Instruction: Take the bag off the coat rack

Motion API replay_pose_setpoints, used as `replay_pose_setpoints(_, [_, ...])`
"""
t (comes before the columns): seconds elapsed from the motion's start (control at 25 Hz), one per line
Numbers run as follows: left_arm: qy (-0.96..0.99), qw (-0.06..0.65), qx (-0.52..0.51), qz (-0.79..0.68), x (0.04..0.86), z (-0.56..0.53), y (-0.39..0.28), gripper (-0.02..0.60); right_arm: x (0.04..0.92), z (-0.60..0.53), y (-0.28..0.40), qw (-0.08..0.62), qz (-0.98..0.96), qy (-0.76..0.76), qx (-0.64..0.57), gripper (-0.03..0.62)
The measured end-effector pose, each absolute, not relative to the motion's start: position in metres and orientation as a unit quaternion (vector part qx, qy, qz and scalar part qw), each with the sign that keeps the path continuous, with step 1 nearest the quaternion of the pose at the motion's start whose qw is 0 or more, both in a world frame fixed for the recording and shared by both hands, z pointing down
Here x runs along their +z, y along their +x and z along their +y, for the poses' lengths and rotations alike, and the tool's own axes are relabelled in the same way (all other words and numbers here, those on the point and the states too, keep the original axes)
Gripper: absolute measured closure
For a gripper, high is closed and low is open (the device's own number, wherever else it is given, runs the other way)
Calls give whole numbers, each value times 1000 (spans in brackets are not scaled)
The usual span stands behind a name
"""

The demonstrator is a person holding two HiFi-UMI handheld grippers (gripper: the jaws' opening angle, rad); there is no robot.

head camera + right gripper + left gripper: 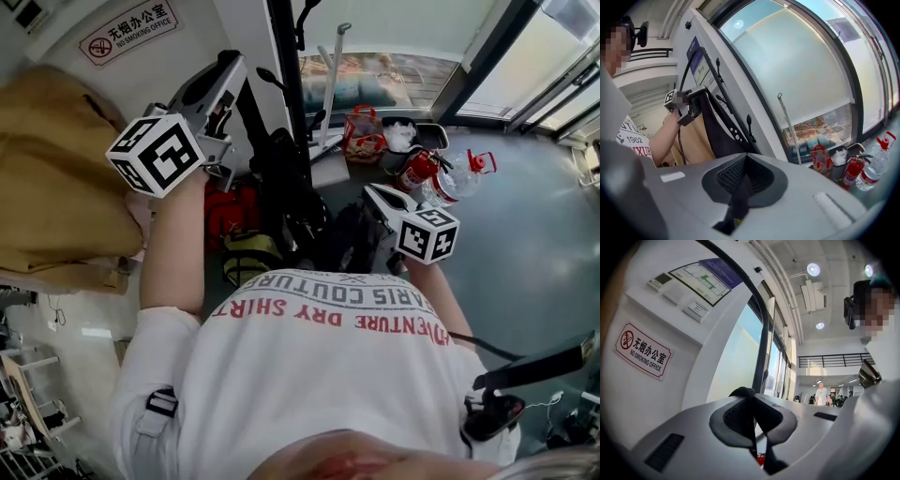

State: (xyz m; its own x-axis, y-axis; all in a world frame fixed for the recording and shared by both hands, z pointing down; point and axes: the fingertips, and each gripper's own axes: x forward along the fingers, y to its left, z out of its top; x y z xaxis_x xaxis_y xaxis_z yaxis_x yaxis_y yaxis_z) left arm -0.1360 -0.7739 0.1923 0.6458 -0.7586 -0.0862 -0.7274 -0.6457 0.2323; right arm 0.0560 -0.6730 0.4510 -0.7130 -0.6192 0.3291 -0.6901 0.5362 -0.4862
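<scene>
I have both tools committed: the left gripper (pixel 749 399) has its jaws pinched together on a thin black strap (pixel 742 392) that loops over the pads, and the right gripper (pixel 743 164) is likewise closed on a strap (pixel 739 197) running down between its pads. The black bag (pixel 715 135) hangs against the coat rack (pixel 284 56), just beside a tan coat (pixel 56 169). I cannot tell whether its strap is clear of the hook. If it is not, pulling outward could tip the rack instead of freeing the bag. With 2 narrow pinches on webbing, the bag's weight could also drag a strap through the pads. A swing might snag the coat or knock the fire extinguisher (pixel 417 171) and bottle (pixel 459 178) below.
</scene>
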Motion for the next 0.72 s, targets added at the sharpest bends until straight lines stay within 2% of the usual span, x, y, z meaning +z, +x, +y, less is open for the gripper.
replay_pose_setpoints(0.16, [908, 87, -71, -402, 211, -753, -128, 566, 451, -671, 51, 66, -881, 364, 293, 592])
replay_pose_setpoints(0.52, [895, 167, -28, -412, 306, -714, -123, 566, 444, -650, 32, 85, -901, 330, 268, 592])
replay_pose_setpoints(0.72, [885, 190, -18, -425, 332, -681, -119, 566, 433, -629, 29, 91, -912, 311, 252, 592])
